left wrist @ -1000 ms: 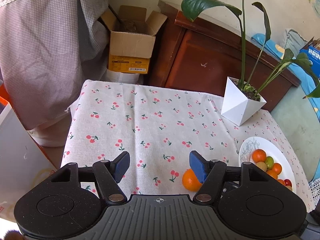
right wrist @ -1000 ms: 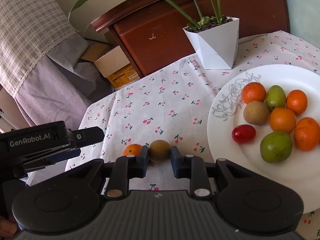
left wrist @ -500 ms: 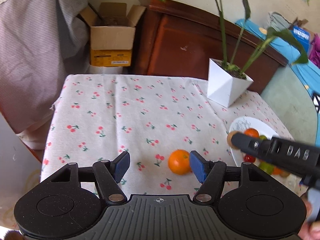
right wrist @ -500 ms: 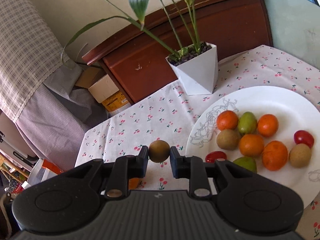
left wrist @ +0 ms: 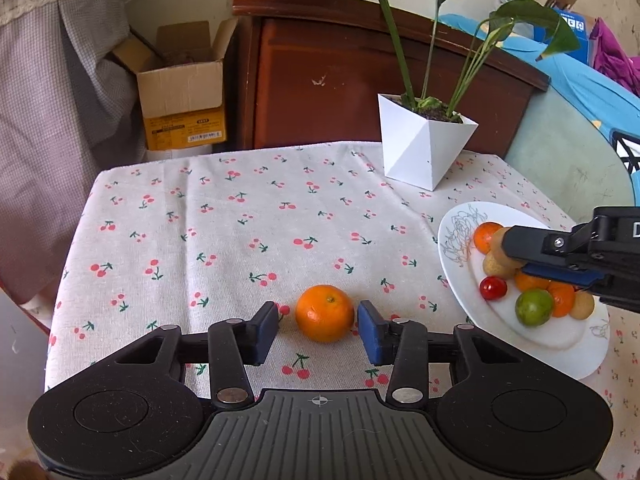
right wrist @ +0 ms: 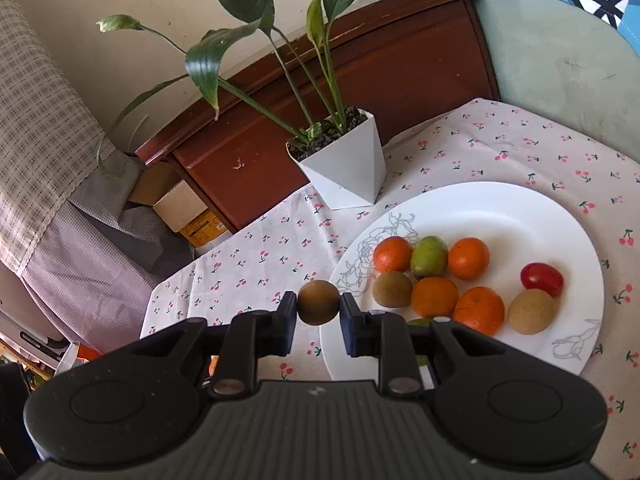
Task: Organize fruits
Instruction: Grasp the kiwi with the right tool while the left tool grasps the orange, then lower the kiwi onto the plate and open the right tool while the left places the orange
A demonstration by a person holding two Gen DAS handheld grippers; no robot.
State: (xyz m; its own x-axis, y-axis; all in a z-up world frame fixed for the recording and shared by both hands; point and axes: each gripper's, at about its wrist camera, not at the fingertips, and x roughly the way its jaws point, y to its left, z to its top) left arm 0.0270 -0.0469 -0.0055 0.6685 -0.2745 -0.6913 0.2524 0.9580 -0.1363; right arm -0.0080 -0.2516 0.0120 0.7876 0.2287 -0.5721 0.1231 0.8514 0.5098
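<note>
2 grippers work over my cherry-print desk (left wrist: 224,232), largest thing in view, with a white faceted plant pot (left wrist: 424,152) standing at its far edge before a dark wooden cabinet (left wrist: 340,80). On the desk's right side sits a white plate (right wrist: 500,216) carrying 4 oranges, 2 brown fruits, 1 green fruit and 1 red fruit, with a second green fruit half hidden behind my right gripper. My right gripper (right wrist: 319,312) hangs at the plate's near-left rim, its fingers (right wrist: 286,320) clamped tight on a small round brown fruit (right wrist: 318,302), lifted clear of the cloth. My left gripper (left wrist: 318,330) sits low over the desk's near side, its blue-padded fingers (left wrist: 370,336) closing around a lone orange (left wrist: 325,312) that rests on the cloth, well apart from the plate; the right pad looks to be at the orange's skin, while a gap shows at the left pad.
</note>
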